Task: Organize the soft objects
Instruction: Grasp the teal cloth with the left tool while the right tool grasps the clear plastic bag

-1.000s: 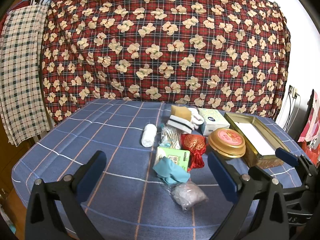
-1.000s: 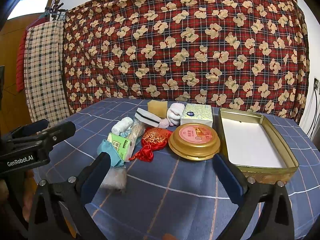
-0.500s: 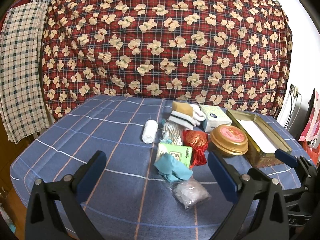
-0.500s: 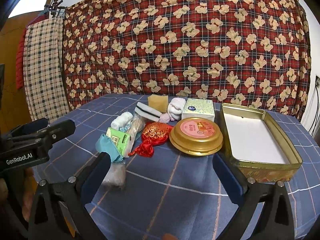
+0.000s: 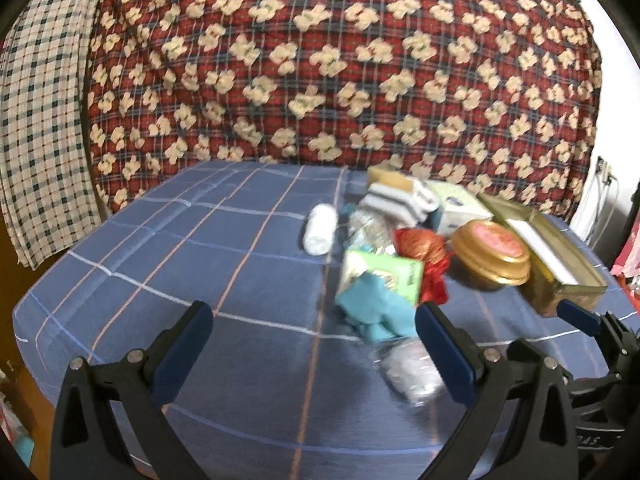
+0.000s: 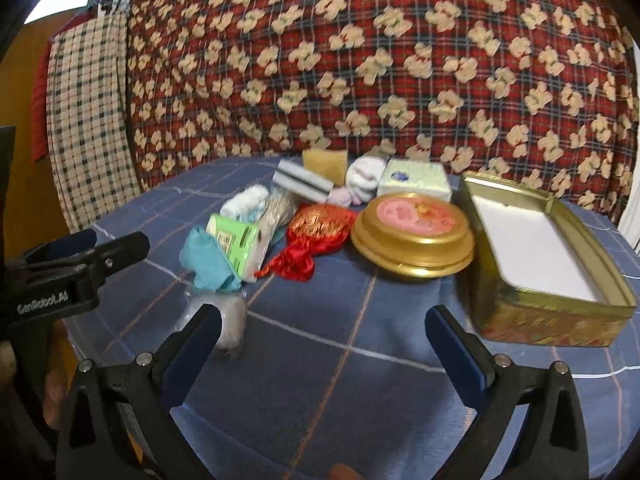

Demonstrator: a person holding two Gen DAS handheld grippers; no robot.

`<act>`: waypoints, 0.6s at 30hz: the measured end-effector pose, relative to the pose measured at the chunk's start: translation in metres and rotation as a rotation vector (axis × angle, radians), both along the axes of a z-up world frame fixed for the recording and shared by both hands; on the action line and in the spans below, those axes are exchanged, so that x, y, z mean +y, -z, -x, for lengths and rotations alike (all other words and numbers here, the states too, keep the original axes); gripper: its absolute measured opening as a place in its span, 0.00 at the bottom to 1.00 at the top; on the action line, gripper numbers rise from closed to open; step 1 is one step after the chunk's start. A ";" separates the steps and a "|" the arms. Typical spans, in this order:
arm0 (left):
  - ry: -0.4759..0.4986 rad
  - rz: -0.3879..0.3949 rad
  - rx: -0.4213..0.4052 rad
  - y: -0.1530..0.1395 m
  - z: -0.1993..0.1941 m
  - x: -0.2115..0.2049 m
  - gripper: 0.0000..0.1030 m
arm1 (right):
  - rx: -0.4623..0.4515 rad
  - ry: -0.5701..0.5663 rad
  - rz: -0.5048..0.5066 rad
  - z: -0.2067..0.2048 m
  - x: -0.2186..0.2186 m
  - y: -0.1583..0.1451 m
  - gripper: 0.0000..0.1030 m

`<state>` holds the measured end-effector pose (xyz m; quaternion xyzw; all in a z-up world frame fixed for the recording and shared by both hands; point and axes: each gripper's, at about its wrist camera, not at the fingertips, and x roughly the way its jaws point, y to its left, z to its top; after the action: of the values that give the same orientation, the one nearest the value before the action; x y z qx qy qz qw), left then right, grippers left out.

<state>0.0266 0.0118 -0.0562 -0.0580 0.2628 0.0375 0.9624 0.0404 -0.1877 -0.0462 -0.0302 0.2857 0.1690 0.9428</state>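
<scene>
A heap of small soft things lies mid-table: a teal cloth [image 5: 374, 310] [image 6: 208, 260], a green tissue pack [image 5: 382, 274] [image 6: 238, 240], a red pouch [image 5: 424, 250] [image 6: 316, 232], a white roll [image 5: 320, 228], striped socks [image 5: 394, 202] [image 6: 302, 180], a yellow sponge [image 6: 325, 162] and a clear bag of white stuff [image 5: 410, 372] [image 6: 228, 320]. An open gold tin [image 6: 548, 256] [image 5: 556, 256] stands at the right. My left gripper [image 5: 314, 334] is open and empty before the heap. My right gripper [image 6: 322, 334] is open and empty too, short of the round tin.
A round gold tin with a pink lid [image 6: 414, 236] [image 5: 494, 252] sits beside the open tin, a pale tissue box [image 6: 414, 180] behind it. The blue checked tablecloth [image 5: 180, 264] is bare on the left. A red flowered cloth [image 6: 360, 60] hangs behind.
Both grippers have moved forward toward the heap, so the objects look larger and nearer. Neither gripper has closed or touched anything.
</scene>
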 end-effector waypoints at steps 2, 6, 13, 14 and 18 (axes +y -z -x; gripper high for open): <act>-0.016 0.009 0.012 0.006 -0.003 0.006 1.00 | 0.017 -0.022 -0.006 -0.005 0.003 0.004 0.99; -0.028 0.030 0.019 0.011 -0.007 0.014 1.00 | 0.032 -0.060 -0.003 -0.011 0.014 0.010 0.98; -0.065 0.052 0.029 0.014 -0.012 0.029 0.99 | 0.066 -0.153 -0.001 -0.020 0.039 0.010 0.86; -0.064 0.057 0.030 0.014 -0.013 0.029 1.00 | 0.075 -0.164 -0.003 -0.021 0.042 0.010 0.86; -0.049 0.051 0.029 0.011 -0.014 0.026 0.99 | 0.103 -0.209 0.012 -0.023 0.055 0.011 0.86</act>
<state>0.0406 0.0382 -0.0672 -0.0884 0.2762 0.0554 0.9554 0.0631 -0.1329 -0.0575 -0.0568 0.3301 0.2662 0.9038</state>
